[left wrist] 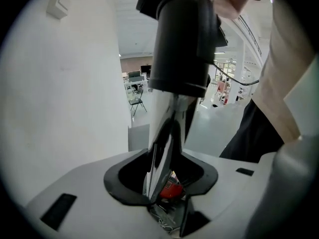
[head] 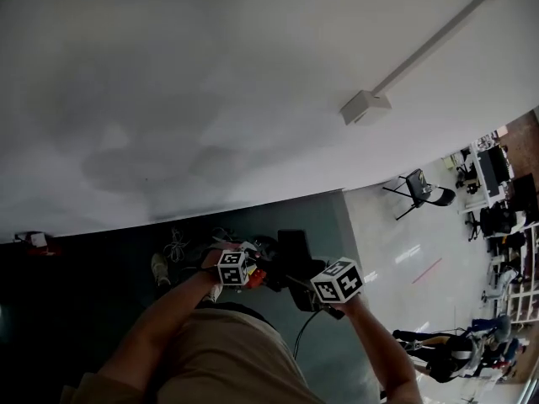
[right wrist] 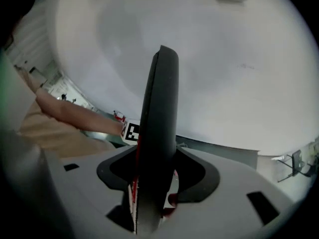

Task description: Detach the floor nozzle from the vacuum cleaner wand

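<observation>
Tongs hold the vacuum cleaner (head: 290, 255) up in the air near the person's tan shirt (head: 227, 360): the left tongs (left wrist: 167, 208) pinch the thin shiny wand (left wrist: 167, 133) beside a red bit (left wrist: 172, 189), and the right tongs (right wrist: 149, 213) pinch a long black part (right wrist: 159, 123), with both tongs close together.

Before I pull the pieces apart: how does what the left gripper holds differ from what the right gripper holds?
Colour: the left gripper holds a silvery piece, the right gripper a black piece. Width: the silvery piece is slim between the jaws; the black piece is thicker. Top: the silvery piece runs up into a black cylinder; the black piece ends in a rounded tip. Both are clamped between jaws.
</observation>
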The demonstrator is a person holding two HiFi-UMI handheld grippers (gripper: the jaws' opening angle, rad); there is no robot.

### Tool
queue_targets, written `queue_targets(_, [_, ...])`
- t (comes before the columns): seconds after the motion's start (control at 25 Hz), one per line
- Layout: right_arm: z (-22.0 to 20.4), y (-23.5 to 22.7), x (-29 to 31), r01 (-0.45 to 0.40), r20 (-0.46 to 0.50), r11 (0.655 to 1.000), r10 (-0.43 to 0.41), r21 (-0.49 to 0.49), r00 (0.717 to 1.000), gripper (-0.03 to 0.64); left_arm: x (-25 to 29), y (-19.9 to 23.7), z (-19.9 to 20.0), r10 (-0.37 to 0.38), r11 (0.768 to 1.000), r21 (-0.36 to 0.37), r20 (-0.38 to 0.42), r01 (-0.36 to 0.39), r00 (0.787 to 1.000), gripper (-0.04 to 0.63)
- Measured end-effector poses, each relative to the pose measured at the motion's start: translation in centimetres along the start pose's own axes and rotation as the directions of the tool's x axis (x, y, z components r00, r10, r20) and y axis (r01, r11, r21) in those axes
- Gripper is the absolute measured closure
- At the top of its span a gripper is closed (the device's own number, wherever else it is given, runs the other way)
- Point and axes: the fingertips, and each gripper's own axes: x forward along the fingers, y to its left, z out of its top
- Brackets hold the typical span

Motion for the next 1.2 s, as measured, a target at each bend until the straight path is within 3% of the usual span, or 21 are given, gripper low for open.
queue_targets(0.12, [-0.3, -1.5, -0.5, -0.077, 0.005, 0.997, 0.077, 0.013, 0.997, 0.391, 0.0, -0.3, 0.4, 0.027, 1.0, -0.013, 0.018, -0.027, 0.999, 0.437])
queue_targets(0.24, [0.8, -1.5, -0.6, 0.019, 0.041, 0.999, -0.02, 0.036, 0.999, 0.391, 0.3, 1.3, -0.1, 0.034, 0.998, -0.055, 0.008, -0.033, 0.999, 0.436])
queue_targets(0.28, [0.9, -0.7, -0.3, 0.023, 0.037, 1.0, -0.023, 0.006, 0.999, 0.391, 0.0, 1.3, -0.4, 0.036, 0.998, -0.047, -0.004, -0.036, 0.999, 0.433])
queue_targets(0.36, [0.9, -0.9, -0.4, -0.05, 0.042, 0.999, 0.05, -0.008, 0.998, 0.391, -0.3, 0.8, -0.5, 0.026, 0.999, -0.026, -0.001, -0.026, 1.0, 0.434])
queue_targets(0.52, [2.0, -2.1, -0.5, -0.035, 0.053, 0.999, 0.035, -0.002, 0.998, 0.403, -0.3, 1.4, -1.1, 0.036, 0.994, -0.107, 0.007, -0.035, 0.999, 0.434])
queue_targets(0.64, [1.4, -2.6, -0.6, -0.119, 0.053, 0.992, 0.118, 0.034, 0.992, 0.408, 0.0, 0.9, -1.1, 0.028, 0.998, -0.059, -0.023, -0.029, 0.999, 0.436])
queue_targets(0.84, [1.1, -2.1, 1.3, -0.045, 0.063, 0.999, 0.047, -0.028, 0.997, 0.403, 0.8, 1.1, -2.3, 0.006, 0.999, -0.037, -0.102, -0.009, 0.995, 0.437])
queue_targets(0.92, [1.1, -2.8, 2.1, -0.062, 0.095, 0.998, 0.061, 0.014, 0.994, 0.388, 0.9, 1.0, -2.3, 0.003, 0.999, -0.038, -0.109, -0.007, 0.994, 0.437])
queue_targets(1.04, [0.5, -2.9, 3.4, -0.205, 0.126, 0.967, 0.187, 0.152, 0.974, 0.379, 0.9, 0.6, -1.9, -0.006, 1.0, -0.016, -0.119, 0.004, 0.993, 0.437])
queue_targets(1.12, [0.1, -2.2, 3.8, -0.264, 0.142, 0.947, 0.241, 0.184, 0.96, 0.379, 1.0, 0.3, -2.0, -0.01, 1.0, -0.001, -0.119, 0.01, 0.993, 0.437])
queue_targets(1.2, [0.4, -1.7, 3.5, -0.191, 0.153, 0.972, 0.17, 0.137, 0.974, 0.38, 1.2, 0.8, -2.4, 0.001, 1.0, -0.024, -0.091, -0.004, 0.996, 0.437])
